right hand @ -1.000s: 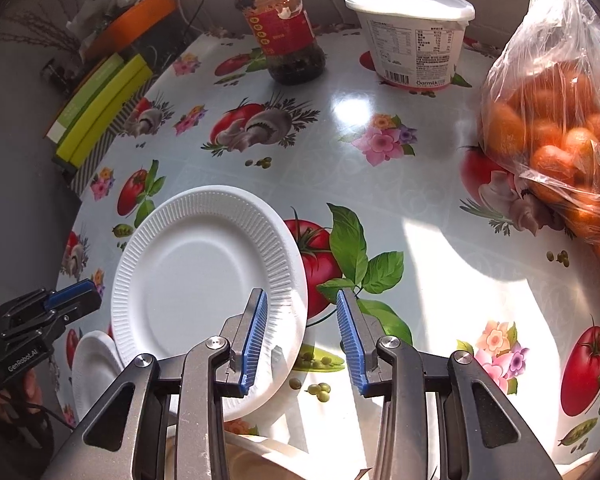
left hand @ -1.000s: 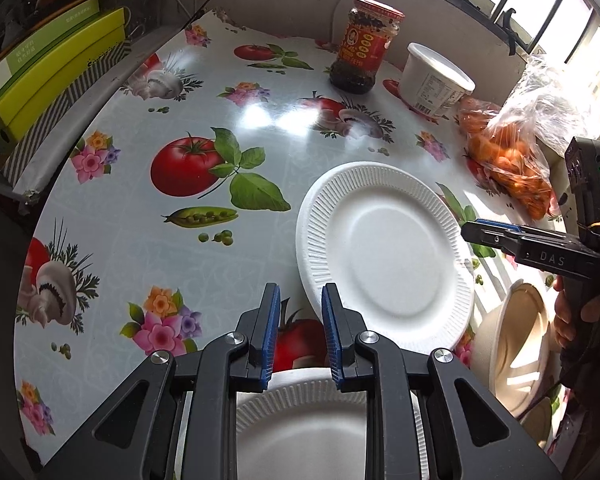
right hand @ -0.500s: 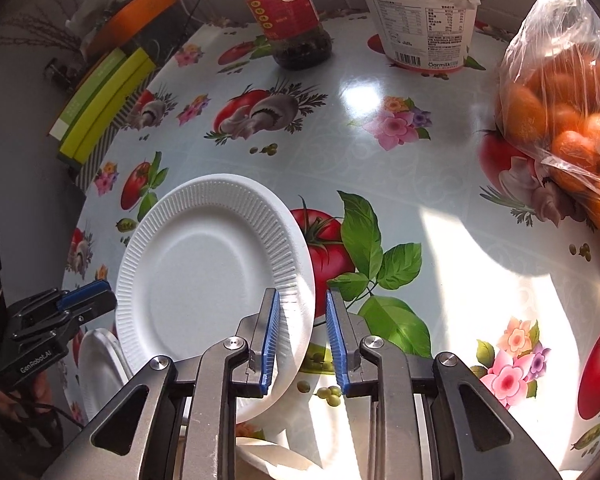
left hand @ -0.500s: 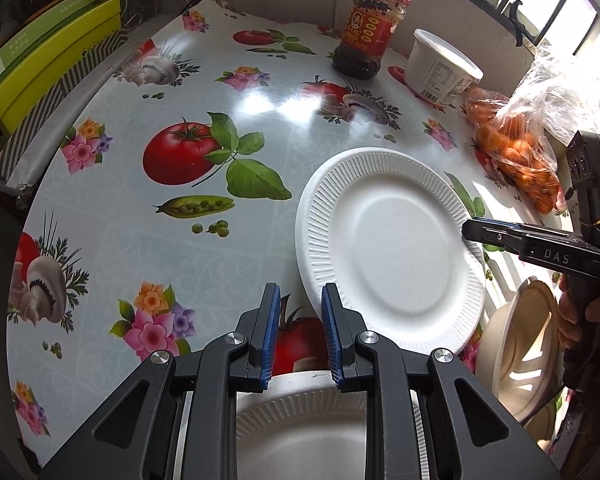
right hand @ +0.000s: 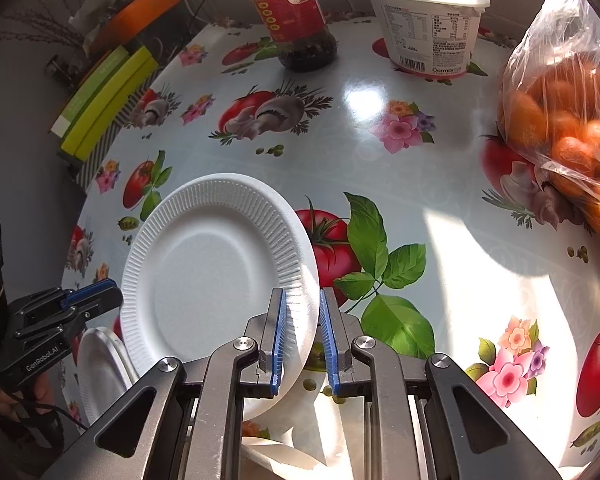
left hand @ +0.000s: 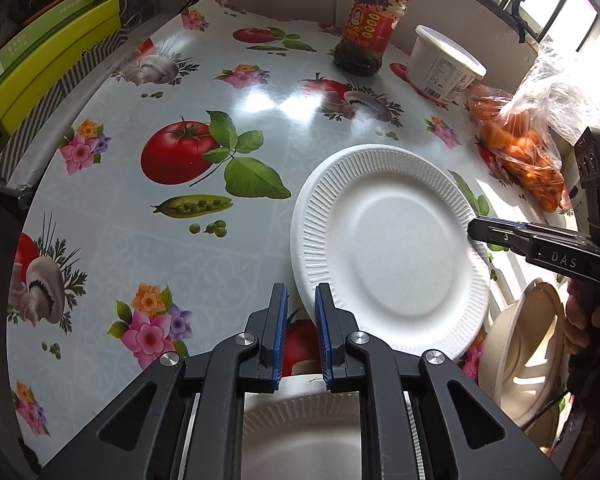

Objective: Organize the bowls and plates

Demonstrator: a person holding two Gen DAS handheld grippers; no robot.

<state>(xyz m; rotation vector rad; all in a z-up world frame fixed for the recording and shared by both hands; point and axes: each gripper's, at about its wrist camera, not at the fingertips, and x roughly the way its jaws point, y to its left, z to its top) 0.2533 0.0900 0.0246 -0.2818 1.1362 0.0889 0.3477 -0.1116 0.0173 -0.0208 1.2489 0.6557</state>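
A large white paper plate [left hand: 392, 252] [right hand: 216, 276] is lifted and tilted above the tablecloth. My right gripper [right hand: 303, 336] is shut on its right rim; it also shows in the left wrist view [left hand: 476, 232]. My left gripper [left hand: 301, 332] stands just left of the plate's near edge, its jaws a narrow gap apart and empty; it also shows in the right wrist view [right hand: 100, 296]. A smaller white plate [left hand: 300, 432] [right hand: 100, 372] lies under my left gripper. A beige bowl [left hand: 520, 360] sits at the right.
A chili sauce jar [left hand: 370, 26], a white lidded tub [left hand: 444, 66] and a bag of oranges [left hand: 528, 160] stand at the back and right of the table. Green boxes [left hand: 40, 60] lie off the left edge.
My right gripper closed from open onto the plate's rim and raised that side. The plate tilted and shifted slightly toward my left gripper. My left gripper stayed nearly still.
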